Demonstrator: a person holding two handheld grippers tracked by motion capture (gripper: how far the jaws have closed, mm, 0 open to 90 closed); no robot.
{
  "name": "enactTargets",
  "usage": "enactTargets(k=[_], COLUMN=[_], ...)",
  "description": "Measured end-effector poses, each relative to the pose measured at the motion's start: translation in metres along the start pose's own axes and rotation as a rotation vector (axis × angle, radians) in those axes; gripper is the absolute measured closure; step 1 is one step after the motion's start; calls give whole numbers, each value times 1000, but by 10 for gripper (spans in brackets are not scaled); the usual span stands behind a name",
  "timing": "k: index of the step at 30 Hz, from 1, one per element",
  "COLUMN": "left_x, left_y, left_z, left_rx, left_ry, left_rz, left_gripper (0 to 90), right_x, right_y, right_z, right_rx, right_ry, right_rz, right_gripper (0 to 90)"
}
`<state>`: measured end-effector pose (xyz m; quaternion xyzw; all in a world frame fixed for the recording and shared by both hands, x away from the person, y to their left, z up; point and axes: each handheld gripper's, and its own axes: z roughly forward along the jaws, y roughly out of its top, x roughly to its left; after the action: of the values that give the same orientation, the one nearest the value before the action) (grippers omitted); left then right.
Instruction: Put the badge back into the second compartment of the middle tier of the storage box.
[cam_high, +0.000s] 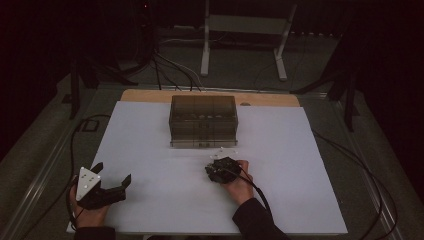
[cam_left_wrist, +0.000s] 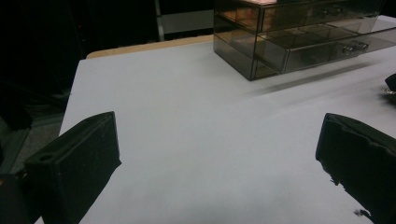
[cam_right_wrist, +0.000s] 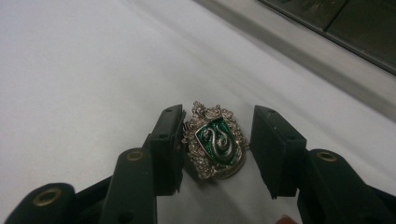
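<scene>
At the frame's lower centre, the right gripper (cam_right_wrist: 215, 149) brackets a crest badge (cam_right_wrist: 215, 141), unclenched; uneven closing could flip it away.

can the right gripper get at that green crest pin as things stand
Probably yes. The right gripper is open with its jaws on either side of the green crest pin, which lies on the white table; nothing sits between them.
</scene>
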<state>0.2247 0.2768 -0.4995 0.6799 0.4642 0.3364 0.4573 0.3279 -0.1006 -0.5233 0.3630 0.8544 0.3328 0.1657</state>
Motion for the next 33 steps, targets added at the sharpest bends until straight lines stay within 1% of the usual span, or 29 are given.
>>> enactTargets(k=[2, 3, 4, 7, 8, 9, 10, 11, 12, 14, 16, 18, 19, 23, 27, 32, 33], left_x=[0, 0, 0, 0, 0, 0, 0, 0, 0, 0, 0, 0, -1, 0, 0, 0, 0], left_y=[0, 0, 0, 0, 0, 0, 0, 0, 0, 0, 0, 0, 0, 0, 0, 0, -1], left_z=[0, 0, 0, -1, -1, -1, -1, -1, -1, -1, -1, 0, 0, -1, -1, -1, 0], left_rx=[-1, -2, -1, -2, -3, -3, -2, -2, -2, -3, -3, -2, -3, -4, -4, -9, -15], left_ry=[1, 1, 2, 3, 3, 3, 4, 4, 4, 5, 5, 3, 1, 1, -1, 2, -3], left_rz=[2, 2, 2, 5, 4, 4, 4, 4, 5, 5, 5, 3, 2, 5, 1, 5, 5], left_gripper=[4, 5, 4, 4, 5, 4, 4, 4, 4, 5, 4, 5, 4, 5, 5, 5, 5], right_x=[-1, -2, -2, -5, -6, -6, -8, -13, -16, -18, -23, -25, -27, -24, -24, -23, -23], right_y=[0, 1, 1, 2, 2, 2, 3, 3, 2, 1, -1, -3, -6, -4, -4, -4, -4], right_z=[0, -3, -5, -10, -12, -12, -15, -18, -20, -21, -24, -24, -23, -23, -24, -24, -24], right_rx=[-3, -24, -32, -52, -61, -61, -70, -72, -71, -69, -51, -41, -26, -10, -9, -10, -10], right_ry=[1, 17, 17, 13, 14, 14, 5, 4, 12, 6, 2, -1, 28, 13, 11, 5, 5], right_rz=[2, 13, 22, 38, 44, 44, 52, 75, 84, 87, 99, 100, 110, 91, 91, 92, 92], right_gripper=[556, 657, 666, 732, 774, 774, 809, 826, 847, 863, 873, 871, 871, 879, 880, 880, 880])
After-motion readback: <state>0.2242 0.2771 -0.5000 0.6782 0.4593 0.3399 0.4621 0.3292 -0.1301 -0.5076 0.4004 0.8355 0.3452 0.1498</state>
